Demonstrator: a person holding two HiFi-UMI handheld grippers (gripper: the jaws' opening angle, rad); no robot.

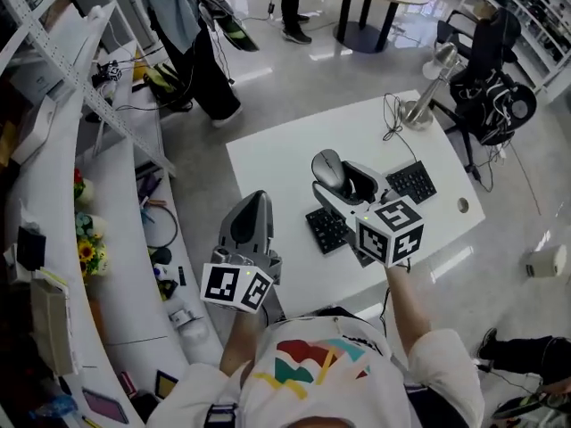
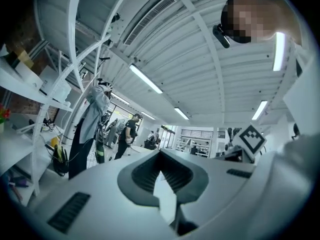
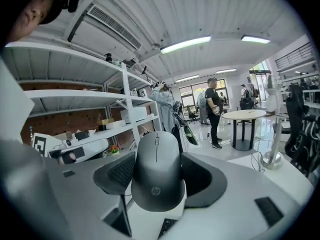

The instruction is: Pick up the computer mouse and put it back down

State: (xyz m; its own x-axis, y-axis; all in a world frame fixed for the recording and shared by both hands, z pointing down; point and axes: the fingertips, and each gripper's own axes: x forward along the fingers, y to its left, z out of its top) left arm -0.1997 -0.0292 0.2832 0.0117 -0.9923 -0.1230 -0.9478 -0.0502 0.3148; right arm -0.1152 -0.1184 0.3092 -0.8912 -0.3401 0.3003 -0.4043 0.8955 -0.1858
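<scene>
Right gripper (image 1: 344, 179) is clamped on the mouse (image 3: 156, 171), one pad on each side, logo end toward the camera. The mouse (image 1: 328, 169) is in the air, off the white table (image 1: 277, 163), above the black keyboard (image 1: 328, 229). Left gripper (image 1: 252, 201) is empty, jaws together at the tips, up near the table's left edge. Two people stand on the floor beyond the table.

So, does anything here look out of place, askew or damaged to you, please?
Nothing looks spilled, damaged or askew. The one unusual thing is the computer mouse, which is clamped in the right gripper and held in the air over the white table, near the keyboard.
</scene>
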